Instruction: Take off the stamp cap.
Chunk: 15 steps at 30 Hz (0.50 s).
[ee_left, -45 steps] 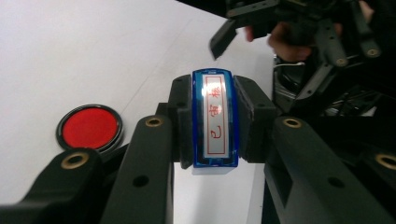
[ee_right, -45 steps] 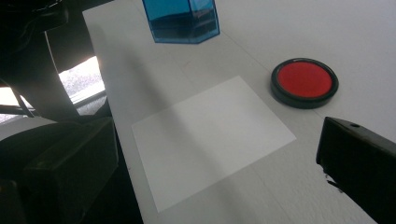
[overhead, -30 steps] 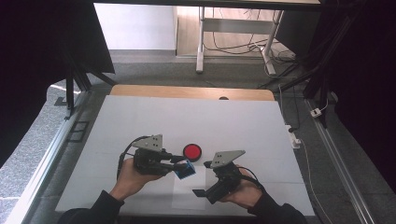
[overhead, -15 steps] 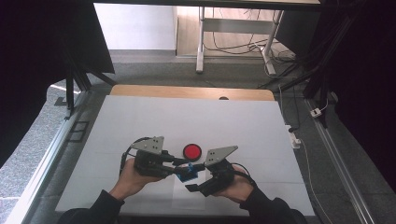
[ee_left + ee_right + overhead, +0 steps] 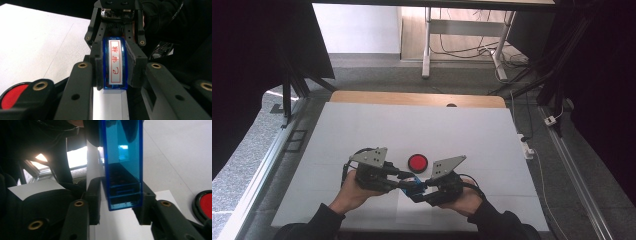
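now the blue stamp (image 5: 115, 63) spans both grippers, long axis between them: left gripper (image 5: 404, 180) clamps it, right gripper (image 5: 421, 192) has just been closing on its far end.

A translucent blue stamp (image 5: 115, 63) is showing a white label face with red characters inside a thin red frame at the centre of the left gripper view; in the right gripper view its clear blue casing (image 5: 122, 162) is glowing at the upper centre, dark ribbing showing inside. A red ink pad (image 5: 417, 162) ringed in black is sitting at the middle of the high view on the white table (image 5: 412, 130), whose far edge is showing a pale wood strip. The black left gripper (image 5: 404, 181) and black right gripper (image 5: 418, 191) are wearing grey plates and brass-coloured rivets
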Motion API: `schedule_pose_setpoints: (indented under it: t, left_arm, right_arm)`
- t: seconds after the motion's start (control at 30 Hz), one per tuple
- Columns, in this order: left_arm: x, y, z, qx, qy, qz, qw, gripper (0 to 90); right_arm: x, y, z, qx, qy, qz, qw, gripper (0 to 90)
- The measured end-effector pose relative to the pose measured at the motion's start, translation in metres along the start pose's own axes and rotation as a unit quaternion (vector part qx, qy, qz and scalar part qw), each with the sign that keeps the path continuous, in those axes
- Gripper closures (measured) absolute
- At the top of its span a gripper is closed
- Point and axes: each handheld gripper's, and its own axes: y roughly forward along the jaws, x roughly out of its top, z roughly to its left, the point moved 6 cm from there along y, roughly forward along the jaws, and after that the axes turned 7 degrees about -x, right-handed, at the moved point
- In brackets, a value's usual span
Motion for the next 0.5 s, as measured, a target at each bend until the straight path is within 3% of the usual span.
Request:
schedule_pose_setpoints:
  t: [0.3, 0.5]
  left_arm:
    - [0.0003, -0.0017, -0.0013, -0.015, 0.016, -0.016, 0.9996, 70.5]
    - [0.0013, -0.0035, -0.0016, -0.019, 0.015, -0.026, 0.9993, 70.6]
  right_arm:
    - [0.0022, -0.0036, 0.0012, 0.024, 0.007, -0.014, 0.9996, 67.9]
    - [0.0035, -0.0047, 0.0017, 0.033, 0.017, -0.018, 0.9992, 68.7]
